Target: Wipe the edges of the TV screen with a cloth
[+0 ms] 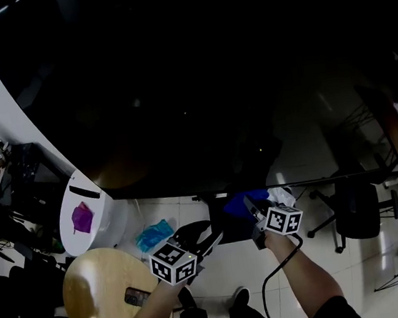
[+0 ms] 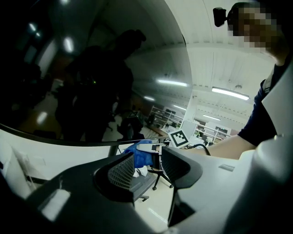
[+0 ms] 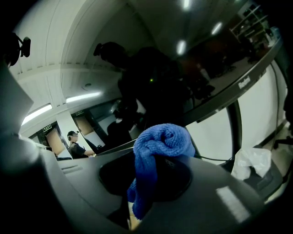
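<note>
The right tool [image 1: 253, 211] grips the blue cloth [image 3: 158, 141] just below the bottom edge of the dark TV screen [image 1: 211, 81]. The left tool [image 2: 149, 170] stands narrowly apart and empty, over a glossy white floor [image 1: 228, 277] near a round wooden table [image 1: 93, 293].

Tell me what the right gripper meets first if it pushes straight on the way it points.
Most likely the TV screen, just above its lower edge. The blue cloth clamped in the right gripper sticks out ahead, so it would touch the glass first. Depth is unclear from here.

Cloth [image 3: 160, 146] in right gripper [image 1: 251, 206], below TV screen [image 1: 197, 83] edge (left gripper [image 1: 212, 238] beside, 1 table [image 1: 99, 282] further left).
</note>
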A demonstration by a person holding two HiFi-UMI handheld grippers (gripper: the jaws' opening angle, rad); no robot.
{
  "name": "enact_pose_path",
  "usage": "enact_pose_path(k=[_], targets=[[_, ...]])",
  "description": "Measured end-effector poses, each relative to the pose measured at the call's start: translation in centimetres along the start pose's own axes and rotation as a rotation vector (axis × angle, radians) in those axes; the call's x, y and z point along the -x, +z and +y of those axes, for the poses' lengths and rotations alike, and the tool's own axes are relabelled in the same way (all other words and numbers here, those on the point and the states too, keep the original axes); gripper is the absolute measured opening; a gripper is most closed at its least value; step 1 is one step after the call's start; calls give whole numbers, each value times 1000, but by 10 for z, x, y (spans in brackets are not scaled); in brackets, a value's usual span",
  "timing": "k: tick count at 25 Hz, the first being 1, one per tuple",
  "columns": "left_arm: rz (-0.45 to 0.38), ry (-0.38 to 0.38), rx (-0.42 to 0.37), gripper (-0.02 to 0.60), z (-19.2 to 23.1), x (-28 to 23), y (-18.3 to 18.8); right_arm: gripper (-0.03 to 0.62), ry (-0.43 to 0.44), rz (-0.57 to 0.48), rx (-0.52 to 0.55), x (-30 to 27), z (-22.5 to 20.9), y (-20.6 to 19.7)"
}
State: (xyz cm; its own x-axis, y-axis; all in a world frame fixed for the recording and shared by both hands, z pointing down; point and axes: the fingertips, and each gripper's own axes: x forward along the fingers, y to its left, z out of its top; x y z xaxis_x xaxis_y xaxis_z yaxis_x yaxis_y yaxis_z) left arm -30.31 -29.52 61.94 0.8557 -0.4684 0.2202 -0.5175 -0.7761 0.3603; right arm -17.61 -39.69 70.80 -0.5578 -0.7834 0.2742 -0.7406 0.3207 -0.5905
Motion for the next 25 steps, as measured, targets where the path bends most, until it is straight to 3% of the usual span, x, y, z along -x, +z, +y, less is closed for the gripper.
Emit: enact_pose_path(k=[11, 25], targets=[[-42, 65, 25, 173, 49, 63, 3, 74, 85, 60, -14, -66, 74, -39], [-71, 209, 51, 173, 142, 167, -1, 75, 182, 107, -41, -162, 180, -91]])
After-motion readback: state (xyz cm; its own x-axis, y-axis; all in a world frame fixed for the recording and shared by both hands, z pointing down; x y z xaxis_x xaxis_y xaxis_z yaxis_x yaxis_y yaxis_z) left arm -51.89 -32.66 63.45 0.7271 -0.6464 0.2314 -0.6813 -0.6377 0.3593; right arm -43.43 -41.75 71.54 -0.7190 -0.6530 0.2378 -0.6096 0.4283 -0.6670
